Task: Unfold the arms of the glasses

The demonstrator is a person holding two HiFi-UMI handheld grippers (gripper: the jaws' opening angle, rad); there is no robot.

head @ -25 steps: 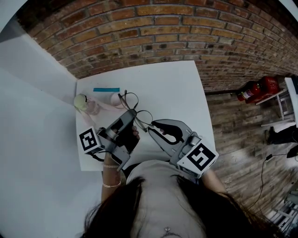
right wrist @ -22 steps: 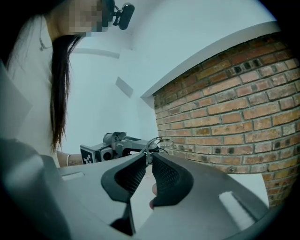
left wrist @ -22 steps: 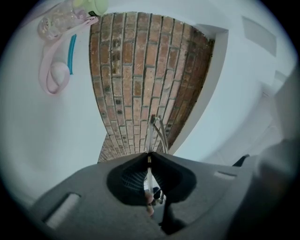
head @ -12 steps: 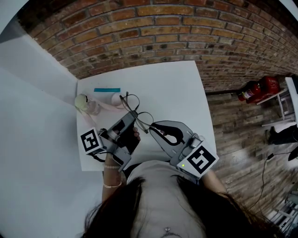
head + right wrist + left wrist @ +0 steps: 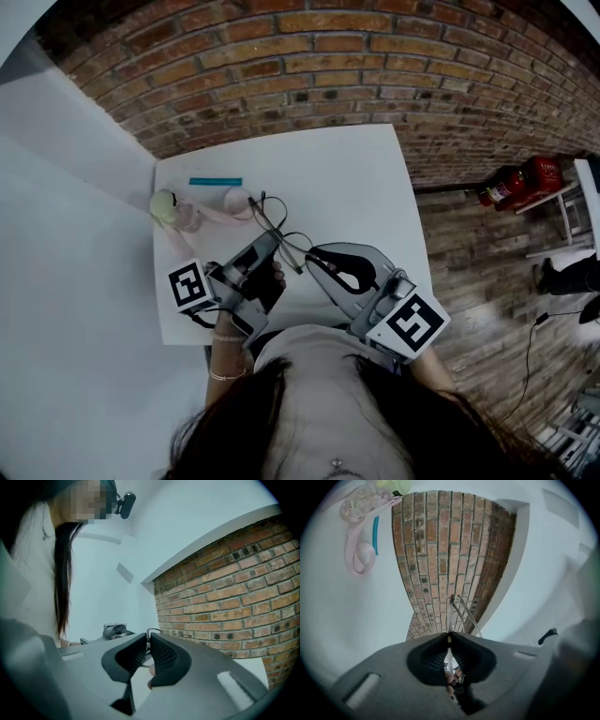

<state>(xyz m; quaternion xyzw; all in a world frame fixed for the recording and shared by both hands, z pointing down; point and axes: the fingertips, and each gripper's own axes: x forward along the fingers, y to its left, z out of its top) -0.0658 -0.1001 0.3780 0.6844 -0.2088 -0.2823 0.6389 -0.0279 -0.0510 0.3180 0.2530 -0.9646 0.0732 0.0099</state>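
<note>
A pair of thin wire-framed glasses (image 5: 277, 228) hangs in the air over the white table (image 5: 347, 187), held between both grippers. My left gripper (image 5: 271, 240) is shut on a thin metal part of the glasses (image 5: 457, 610), whose wire runs up from the closed jaws in the left gripper view. From the right, my right gripper (image 5: 307, 256) meets the frame, shut on a wire end of the glasses (image 5: 153, 631) that peeks above the pads. Which part is an arm and which the rim I cannot tell.
At the table's far left lie a clear bottle with a green cap (image 5: 171, 208), a pink strap (image 5: 232, 203) and a teal pen (image 5: 215, 182). A brick wall (image 5: 375, 66) stands behind the table. A red object (image 5: 517, 180) sits on the wooden floor at right.
The glasses have turned from showing two round lenses to nearly edge-on. Both grippers have drifted slightly downward and stayed closed on the frame.
</note>
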